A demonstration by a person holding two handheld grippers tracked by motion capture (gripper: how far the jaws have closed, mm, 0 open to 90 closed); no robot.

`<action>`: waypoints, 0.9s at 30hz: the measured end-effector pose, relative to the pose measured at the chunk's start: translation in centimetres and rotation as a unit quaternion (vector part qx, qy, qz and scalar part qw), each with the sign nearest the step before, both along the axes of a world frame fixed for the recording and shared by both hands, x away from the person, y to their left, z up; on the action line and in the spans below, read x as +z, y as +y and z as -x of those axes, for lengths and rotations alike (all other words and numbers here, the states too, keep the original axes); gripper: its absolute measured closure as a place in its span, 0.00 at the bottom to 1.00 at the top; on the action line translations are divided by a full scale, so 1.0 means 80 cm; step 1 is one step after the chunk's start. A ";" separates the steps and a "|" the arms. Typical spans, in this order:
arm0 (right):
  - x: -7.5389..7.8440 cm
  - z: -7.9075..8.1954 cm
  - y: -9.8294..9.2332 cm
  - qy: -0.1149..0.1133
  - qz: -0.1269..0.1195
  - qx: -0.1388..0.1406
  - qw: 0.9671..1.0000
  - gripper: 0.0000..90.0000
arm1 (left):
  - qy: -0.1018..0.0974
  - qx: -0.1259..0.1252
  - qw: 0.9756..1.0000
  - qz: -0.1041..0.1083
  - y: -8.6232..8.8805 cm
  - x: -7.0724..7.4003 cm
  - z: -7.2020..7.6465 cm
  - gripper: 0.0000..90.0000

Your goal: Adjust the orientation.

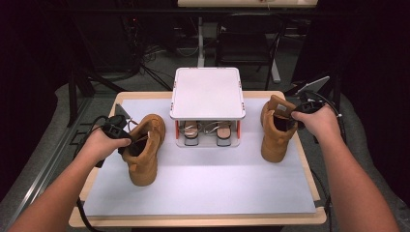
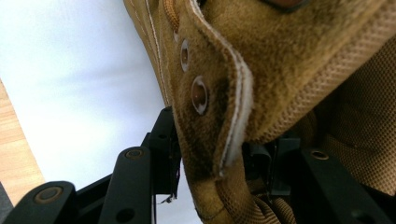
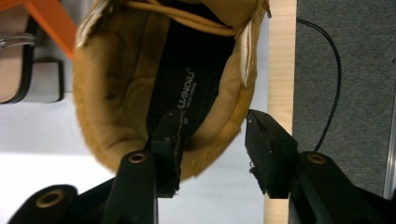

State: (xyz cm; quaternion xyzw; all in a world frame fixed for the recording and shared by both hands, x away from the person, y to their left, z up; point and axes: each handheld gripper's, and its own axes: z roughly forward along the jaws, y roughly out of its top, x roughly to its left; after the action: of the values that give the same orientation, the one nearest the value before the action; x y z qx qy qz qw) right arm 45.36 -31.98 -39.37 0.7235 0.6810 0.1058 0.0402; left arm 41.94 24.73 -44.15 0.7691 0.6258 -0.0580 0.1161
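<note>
Gripped the left boot (image 1: 145,154) by its eyelet flap with the left tongs (image 2: 215,149), near the worktop's (image 1: 193,221) left edge. Straddled the right boot's (image 1: 276,135) collar, at the right edge, with the right tongs (image 3: 212,140) apart, not pressing. Risked soft suede slipping, or a topple off that edge. Worked on a white sheet (image 1: 203,188) by a small shelf (image 1: 208,92); beyond, dark room, chair (image 1: 246,43).

A lab-like workroom: dark surroundings, loose floor cables (image 1: 145,67), desk frame (image 1: 200,41), and chair (image 1: 246,46).
</note>
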 end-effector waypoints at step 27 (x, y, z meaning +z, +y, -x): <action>-0.021 0.000 0.018 0.025 -0.025 0.052 0.998 0.88 | 0.003 -0.005 1.000 -0.002 0.000 -0.006 0.000 0.64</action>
State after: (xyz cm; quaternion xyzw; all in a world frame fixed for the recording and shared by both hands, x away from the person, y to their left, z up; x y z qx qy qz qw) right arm 45.34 -30.53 -41.05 0.6900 0.7159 0.1064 -0.0008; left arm 41.96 24.76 -44.63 0.7721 0.6226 -0.0602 0.1124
